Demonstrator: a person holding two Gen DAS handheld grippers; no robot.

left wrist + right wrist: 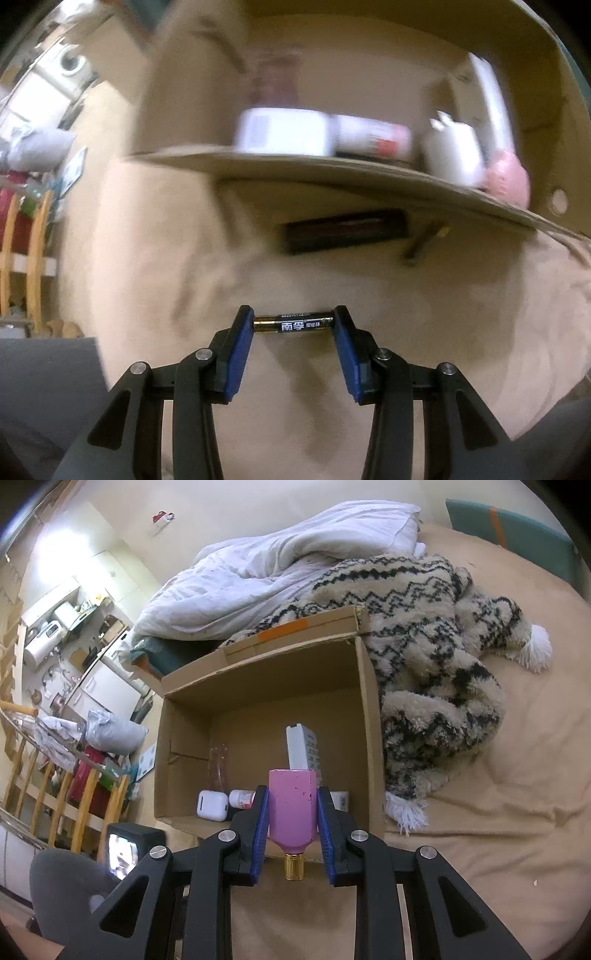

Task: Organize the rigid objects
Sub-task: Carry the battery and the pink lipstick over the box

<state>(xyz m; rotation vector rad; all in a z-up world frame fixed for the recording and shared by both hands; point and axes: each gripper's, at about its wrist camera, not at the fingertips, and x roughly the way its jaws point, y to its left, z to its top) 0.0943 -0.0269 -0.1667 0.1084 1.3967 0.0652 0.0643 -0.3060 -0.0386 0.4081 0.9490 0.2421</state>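
My left gripper [294, 323] is shut on a black and gold battery [295, 324], held crosswise by its ends above the tan bedsheet. Ahead, blurred, is the near wall of an open cardboard box [332, 170] holding a white earbud case [282, 131], a small white and red bottle [373, 138], a white object [452, 155] and a pink thing [508, 181]. My right gripper [292, 805] is shut on a pink bottle [292, 808], gold cap [293, 866] toward the camera, just over the near wall of the cardboard box [365, 716]. Inside lie the earbud case [212, 805] and a white remote [303, 747].
A black flat object [347, 230] and a thin stick-like item [424, 242] lie on the sheet before the box. A patterned fluffy blanket [436, 664] and a white duvet [280, 572] crowd the box's right and far sides. A wooden railing [55, 801] runs at left.
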